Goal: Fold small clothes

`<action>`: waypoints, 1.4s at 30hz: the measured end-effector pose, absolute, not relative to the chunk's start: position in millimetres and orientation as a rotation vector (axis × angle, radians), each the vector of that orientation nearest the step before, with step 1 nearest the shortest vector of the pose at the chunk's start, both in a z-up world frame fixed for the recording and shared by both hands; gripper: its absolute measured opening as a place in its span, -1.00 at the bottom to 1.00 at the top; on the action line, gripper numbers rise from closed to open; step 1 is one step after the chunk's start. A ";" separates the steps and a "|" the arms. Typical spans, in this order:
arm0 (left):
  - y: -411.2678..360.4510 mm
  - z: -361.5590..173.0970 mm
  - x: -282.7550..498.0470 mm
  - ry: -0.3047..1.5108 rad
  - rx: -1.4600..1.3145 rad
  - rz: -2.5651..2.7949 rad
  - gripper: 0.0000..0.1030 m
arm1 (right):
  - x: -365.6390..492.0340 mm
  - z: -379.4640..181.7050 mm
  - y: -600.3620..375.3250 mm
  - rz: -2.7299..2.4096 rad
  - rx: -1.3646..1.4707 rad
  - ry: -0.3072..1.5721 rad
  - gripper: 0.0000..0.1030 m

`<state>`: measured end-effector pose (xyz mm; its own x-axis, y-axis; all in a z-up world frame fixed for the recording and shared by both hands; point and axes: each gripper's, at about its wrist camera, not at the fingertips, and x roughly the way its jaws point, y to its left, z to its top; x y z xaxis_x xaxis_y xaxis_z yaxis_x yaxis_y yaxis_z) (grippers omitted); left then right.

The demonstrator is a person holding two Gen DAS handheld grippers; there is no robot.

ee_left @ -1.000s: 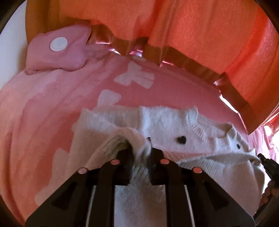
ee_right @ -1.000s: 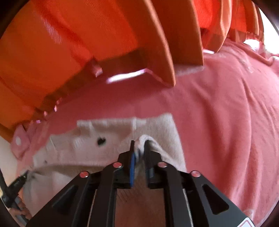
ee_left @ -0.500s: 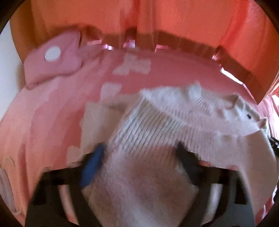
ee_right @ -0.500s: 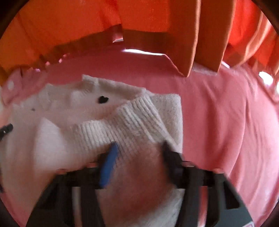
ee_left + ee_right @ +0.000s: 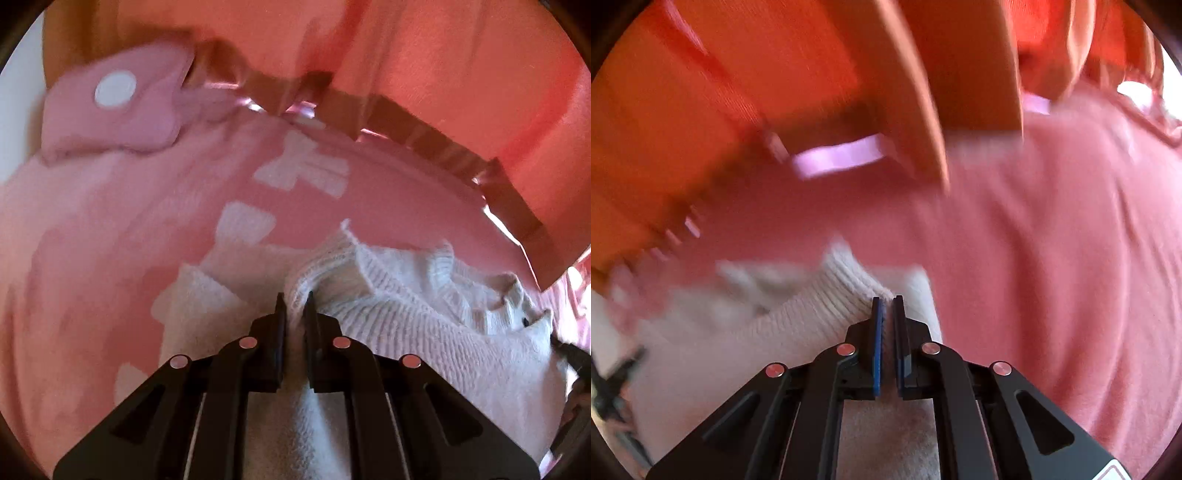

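A small white knitted sweater [image 5: 413, 310] lies partly folded on a pink blanket [image 5: 92, 236]. My left gripper [image 5: 295, 301] is shut on a bunched fold of the sweater at its left side. My right gripper [image 5: 888, 304] is shut on a ribbed fold of the same sweater [image 5: 812, 314] at its right side. The part of the sweater under both grippers is hidden. The right wrist view is blurred by motion.
A pink pillow [image 5: 110, 107] with a white dot lies at the far left. Orange curtains [image 5: 461, 66] hang behind the bed and fill the top of the right wrist view [image 5: 738, 92]. The pink blanket [image 5: 1052, 258] spreads to the right of the sweater.
Half a second ago both grippers were open over the folded sweater. Now both are shut again on new folds of it, farther up the garment.
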<state>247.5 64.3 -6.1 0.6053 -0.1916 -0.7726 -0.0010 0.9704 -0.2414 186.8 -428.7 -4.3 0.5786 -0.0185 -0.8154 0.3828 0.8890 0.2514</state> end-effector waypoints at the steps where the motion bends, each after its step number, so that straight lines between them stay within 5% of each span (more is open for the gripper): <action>1: 66.9 -4.2 247.3 0.908 -0.242 -0.111 -0.84 | 187.5 3.1 -425.4 -0.256 0.400 0.926 -0.90; 8: 64.0 42.4 218.6 0.798 -0.233 -0.058 -0.62 | 156.9 77.2 -384.6 -0.239 0.370 0.719 -0.68; 11: 32.3 70.6 177.2 0.720 -0.174 -0.191 0.08 | 154.5 80.9 -310.9 0.045 0.277 0.808 -0.69; 12: 10.7 69.2 162.0 0.737 -0.114 -0.273 0.13 | 153.2 75.8 -286.8 0.139 0.237 0.859 -0.69; 16: -44.4 28.2 143.7 0.900 0.124 -0.363 0.14 | 152.0 29.2 -212.6 0.331 0.035 1.110 -0.87; 26: -16.7 9.1 172.0 0.923 0.182 -0.113 0.13 | 167.7 44.3 -328.8 -0.042 0.281 1.020 -1.00; 27: -14.8 11.5 174.2 0.918 0.159 -0.109 0.13 | 168.0 48.2 -316.5 -0.021 0.236 1.012 -0.71; 29: -17.8 13.7 174.0 0.918 0.111 -0.155 0.19 | 168.8 45.4 -278.3 0.085 0.148 1.028 -0.70; 32: -28.9 -3.5 175.1 0.942 0.180 -0.163 0.39 | 179.2 26.9 -256.0 0.117 0.035 1.065 -0.93; 35: -18.7 3.2 184.4 0.906 0.147 -0.131 0.44 | 190.9 38.8 -287.7 0.044 0.153 1.009 -0.97; 37: -0.6 14.6 194.4 0.875 0.072 -0.095 0.41 | 189.2 56.4 -319.4 -0.055 0.213 0.925 -0.74; 39: 17.7 20.1 207.8 0.865 -0.005 -0.093 0.49 | 187.4 63.9 -356.8 -0.146 0.277 0.877 -0.07; 42: 41.6 13.7 227.9 0.890 -0.103 -0.080 0.61 | 187.7 49.9 -394.2 -0.229 0.312 0.916 0.12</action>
<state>227.9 41.6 13.7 0.6271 -0.1129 -0.7707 0.0271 0.9920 -0.1232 187.7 -394.2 49.9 0.5897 -0.0616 -0.8053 0.3249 0.9309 0.1667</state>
